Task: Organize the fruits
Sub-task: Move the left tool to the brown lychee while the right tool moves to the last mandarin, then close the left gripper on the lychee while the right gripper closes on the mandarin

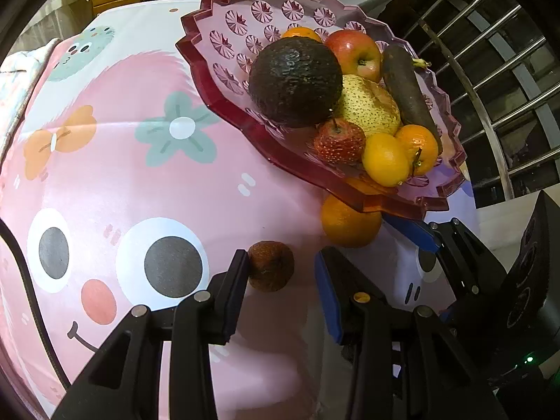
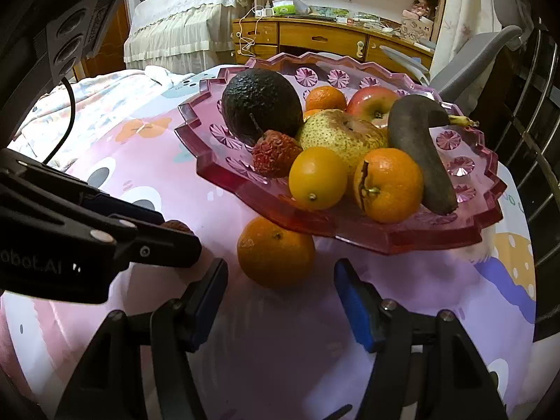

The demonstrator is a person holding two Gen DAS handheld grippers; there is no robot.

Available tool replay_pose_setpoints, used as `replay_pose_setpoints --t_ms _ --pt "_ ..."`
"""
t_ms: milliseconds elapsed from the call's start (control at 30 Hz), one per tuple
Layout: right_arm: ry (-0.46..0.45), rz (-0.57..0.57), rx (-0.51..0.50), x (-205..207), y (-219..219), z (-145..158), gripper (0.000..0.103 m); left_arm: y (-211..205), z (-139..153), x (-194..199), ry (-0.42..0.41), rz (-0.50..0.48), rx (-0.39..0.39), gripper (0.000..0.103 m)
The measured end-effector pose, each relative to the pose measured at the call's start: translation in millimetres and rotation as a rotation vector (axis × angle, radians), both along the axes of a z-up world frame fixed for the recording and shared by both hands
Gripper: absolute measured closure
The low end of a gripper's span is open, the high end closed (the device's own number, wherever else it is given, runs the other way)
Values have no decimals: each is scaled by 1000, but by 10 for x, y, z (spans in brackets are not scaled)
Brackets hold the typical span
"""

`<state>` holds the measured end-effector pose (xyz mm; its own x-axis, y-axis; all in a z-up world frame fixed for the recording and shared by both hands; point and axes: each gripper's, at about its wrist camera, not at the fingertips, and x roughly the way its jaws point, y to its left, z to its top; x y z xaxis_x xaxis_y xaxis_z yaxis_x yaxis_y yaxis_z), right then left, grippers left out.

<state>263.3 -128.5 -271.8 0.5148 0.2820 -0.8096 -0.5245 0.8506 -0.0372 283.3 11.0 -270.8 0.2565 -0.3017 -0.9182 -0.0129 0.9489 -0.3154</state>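
The orange [image 2: 276, 255] sits on the tablecloth [image 1: 140, 182], tucked under the near rim of the pink dish [image 2: 385, 234], just beyond the spread fingers of the right gripper [image 2: 280, 297]. It looks firm, round and likely to roll, so grip across its middle. The left gripper [image 1: 281, 280] is spread beside a small shrivelled brown fruit [image 1: 271, 266], one finger touching it.

On the counter [image 2: 280, 332] stands a raised fruit dish [image 2: 350, 234]. In it lie an avocado [image 2: 260, 105], an apple [image 2: 372, 101], a pear [image 2: 341, 136], a banana [image 2: 416, 154] at the right and several small citrus fruits. One orange [image 2: 276, 255] lies on the counter under the dish's near rim. A small wrinkled fruit [image 1: 271, 266] lies to its left.
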Motion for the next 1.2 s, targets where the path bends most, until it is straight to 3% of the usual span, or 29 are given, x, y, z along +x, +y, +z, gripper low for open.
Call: replay_pose_setpoints --t_ms 200,400,833,1200 --pt "-1 11 4 1 30 -18 58 16 -27 19 -8 3 9 67" --pt "8 12 -8 -22 47 -12 59 37 -82 26 -12 5 11 76" --pt "45 -3 -28 -169 -111 24 60 -5 -66 -37 -28 9 29 79" --pt "116 -75 -67 -376 -396 79 60 207 94 -136 -8 59 75 79"
